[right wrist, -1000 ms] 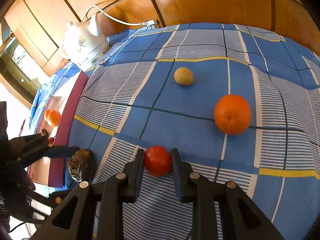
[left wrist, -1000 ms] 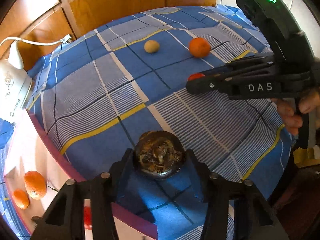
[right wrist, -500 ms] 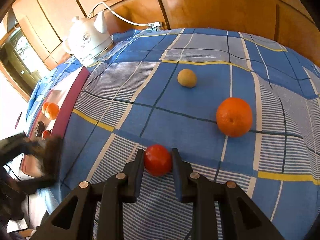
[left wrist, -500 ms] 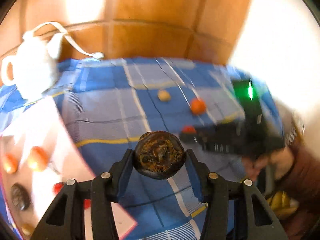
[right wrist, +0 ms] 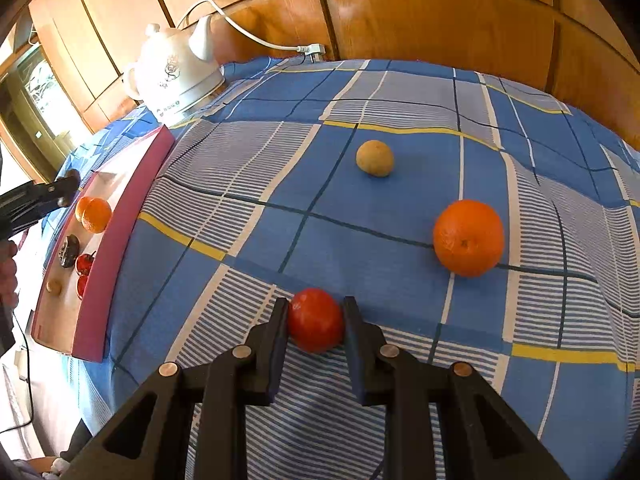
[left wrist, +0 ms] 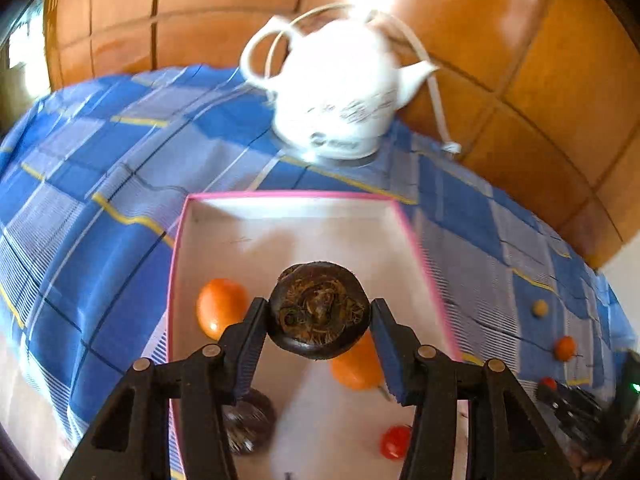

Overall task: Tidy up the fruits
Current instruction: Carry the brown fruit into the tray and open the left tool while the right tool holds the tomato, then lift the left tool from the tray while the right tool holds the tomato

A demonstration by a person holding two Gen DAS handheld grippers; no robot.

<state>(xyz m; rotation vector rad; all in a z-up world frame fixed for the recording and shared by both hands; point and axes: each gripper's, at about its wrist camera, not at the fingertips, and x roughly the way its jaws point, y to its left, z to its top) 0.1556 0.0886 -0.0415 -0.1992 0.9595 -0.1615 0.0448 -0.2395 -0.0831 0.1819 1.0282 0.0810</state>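
My left gripper (left wrist: 318, 316) is shut on a dark brown, rough round fruit (left wrist: 318, 310) and holds it above the pink-rimmed white box (left wrist: 280, 196). Inside that box lie two oranges (left wrist: 220, 306), another dark fruit (left wrist: 246, 424) and a small red fruit (left wrist: 394, 442). My right gripper (right wrist: 316, 318) is shut on a small red fruit (right wrist: 316, 320) that rests on the blue checked cloth. Farther out on the cloth sit a big orange (right wrist: 468, 238) and a small tan fruit (right wrist: 375, 158). The left gripper (right wrist: 44, 194) shows over the box (right wrist: 116, 236) in the right wrist view.
A white electric kettle (left wrist: 340, 96) with its cord (left wrist: 438, 112) stands behind the box against the wooden wall panels (right wrist: 400, 12). The blue checked cloth (right wrist: 280, 208) covers the table. A hand (right wrist: 6, 272) shows at the left edge of the right wrist view.
My left gripper has swung left with the dark fruit, from above the cloth to above the box, rolling as it went. The right gripper has stayed on the red fruit.
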